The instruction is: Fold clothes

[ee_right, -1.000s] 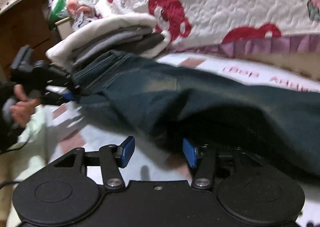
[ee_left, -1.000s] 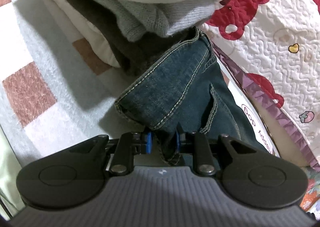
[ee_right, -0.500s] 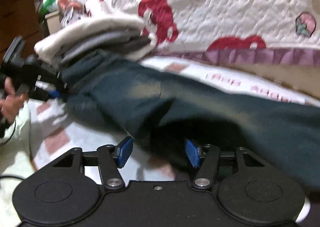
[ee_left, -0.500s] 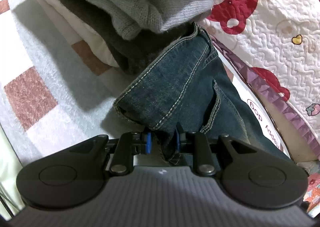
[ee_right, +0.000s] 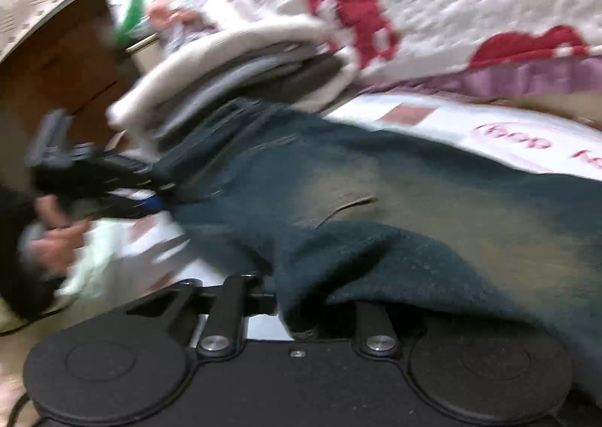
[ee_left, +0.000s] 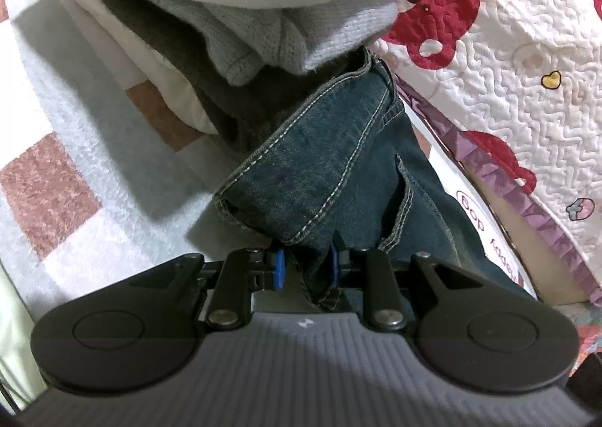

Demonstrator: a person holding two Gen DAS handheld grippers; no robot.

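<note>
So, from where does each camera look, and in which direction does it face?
Left wrist view: sits on the left gripper, facing along its blue-padded fingers, shut on the dark blue denim jeans, toward the stack of folded knitwear.
Right wrist view: sits on the right gripper, facing across the jeans; fingertips hidden under denim; a blurred hand shows.
Shared: jeans, stack, left gripper, white quilt with red bears.
</note>
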